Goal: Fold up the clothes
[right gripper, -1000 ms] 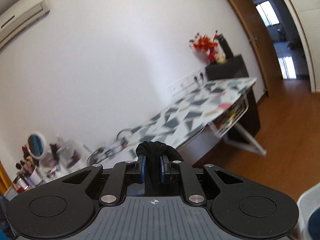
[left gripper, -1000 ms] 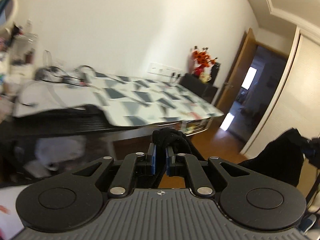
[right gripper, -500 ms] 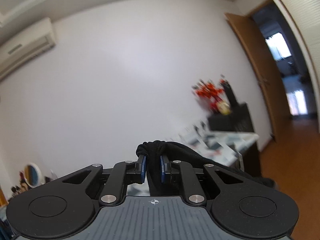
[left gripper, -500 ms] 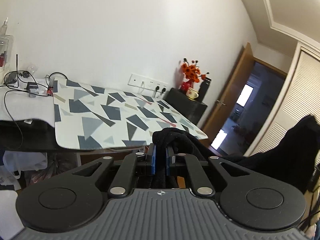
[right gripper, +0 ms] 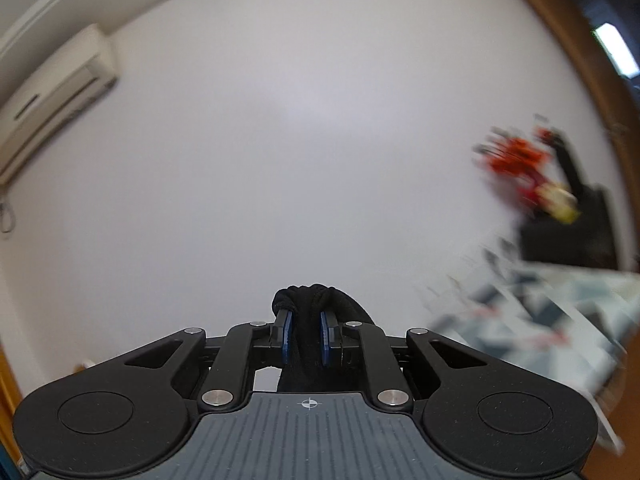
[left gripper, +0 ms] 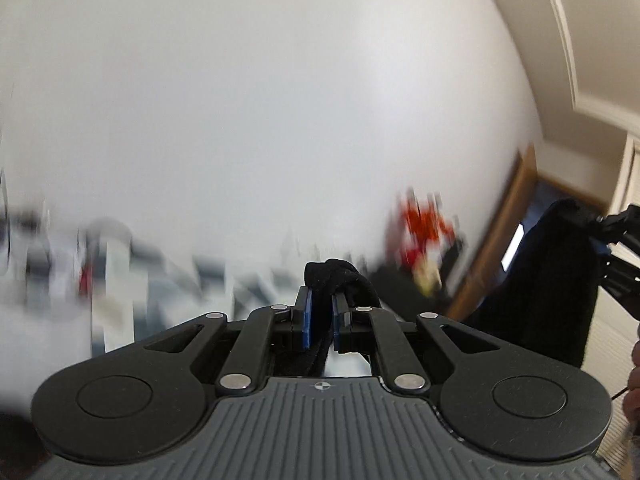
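A black garment (left gripper: 548,280) hangs in the air between my two grippers. My left gripper (left gripper: 320,312) is shut on a bunched edge of it (left gripper: 328,276). My right gripper (right gripper: 305,326) is shut on another bunched edge (right gripper: 308,300); in the left wrist view it shows at the far right (left gripper: 616,236), holding the cloth up. Both grippers are raised and point at the white wall. The lower part of the garment is hidden below the grippers.
A table with a grey geometric-pattern cover (right gripper: 552,320) lies below, blurred; it also shows in the left wrist view (left gripper: 180,280). Red flowers (right gripper: 520,164) stand on a black cabinet (right gripper: 568,240). A wooden door (left gripper: 504,232) is at right. An air conditioner (right gripper: 52,92) hangs high left.
Both grippers have swung upward with the garment, so the table has dropped low in both views and the wall fills them. Both stay shut on the cloth.
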A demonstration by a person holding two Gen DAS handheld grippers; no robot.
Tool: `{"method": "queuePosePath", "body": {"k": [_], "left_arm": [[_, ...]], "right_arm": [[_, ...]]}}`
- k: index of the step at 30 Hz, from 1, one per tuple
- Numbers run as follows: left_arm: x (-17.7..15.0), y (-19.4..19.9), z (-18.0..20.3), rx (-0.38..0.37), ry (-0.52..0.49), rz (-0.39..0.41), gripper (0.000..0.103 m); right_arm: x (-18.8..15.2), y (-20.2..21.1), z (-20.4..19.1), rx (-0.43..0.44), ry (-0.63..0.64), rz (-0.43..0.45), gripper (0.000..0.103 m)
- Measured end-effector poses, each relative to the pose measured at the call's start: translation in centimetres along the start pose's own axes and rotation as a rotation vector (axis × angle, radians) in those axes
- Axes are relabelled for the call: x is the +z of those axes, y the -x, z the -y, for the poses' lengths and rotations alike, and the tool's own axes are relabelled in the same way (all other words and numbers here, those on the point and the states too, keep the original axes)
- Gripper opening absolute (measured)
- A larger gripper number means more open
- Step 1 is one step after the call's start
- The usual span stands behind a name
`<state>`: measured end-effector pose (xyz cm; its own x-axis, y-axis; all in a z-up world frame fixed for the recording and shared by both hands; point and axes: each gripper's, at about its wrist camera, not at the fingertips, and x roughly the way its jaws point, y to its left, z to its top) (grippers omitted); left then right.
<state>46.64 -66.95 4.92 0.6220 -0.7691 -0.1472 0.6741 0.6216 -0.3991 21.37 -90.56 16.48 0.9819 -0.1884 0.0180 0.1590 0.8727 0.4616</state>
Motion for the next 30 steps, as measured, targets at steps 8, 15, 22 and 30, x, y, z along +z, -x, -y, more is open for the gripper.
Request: {"method": "queuePosePath", "body": {"k": [8,15,22,30], "left_arm": [[9.4,-7.3,-3.2,0.121,-0.077,0.157,0.01],[5.2,-14.6,-7.4,0.343,-0.08,-0.017,0.01],[-0.9,-20.7,-11.3,0.624,0.07,-0.16,0.01],[0.6,-22.0,-8.1,0.916,0.157,-0.055,0.01]], "right_arm": [[3.9,-16.1,-1.3,0.163,0.148,0.006,0.013],[-6.7,-30.8,4.9,0.147,0.251,-0.513,0.014],[-18.0,-40.8,13.6,0.222,0.256,-1.029,0.036],[-14.5,-49.4,24.4,0.355,0.153,-1.064,0.061]]}}
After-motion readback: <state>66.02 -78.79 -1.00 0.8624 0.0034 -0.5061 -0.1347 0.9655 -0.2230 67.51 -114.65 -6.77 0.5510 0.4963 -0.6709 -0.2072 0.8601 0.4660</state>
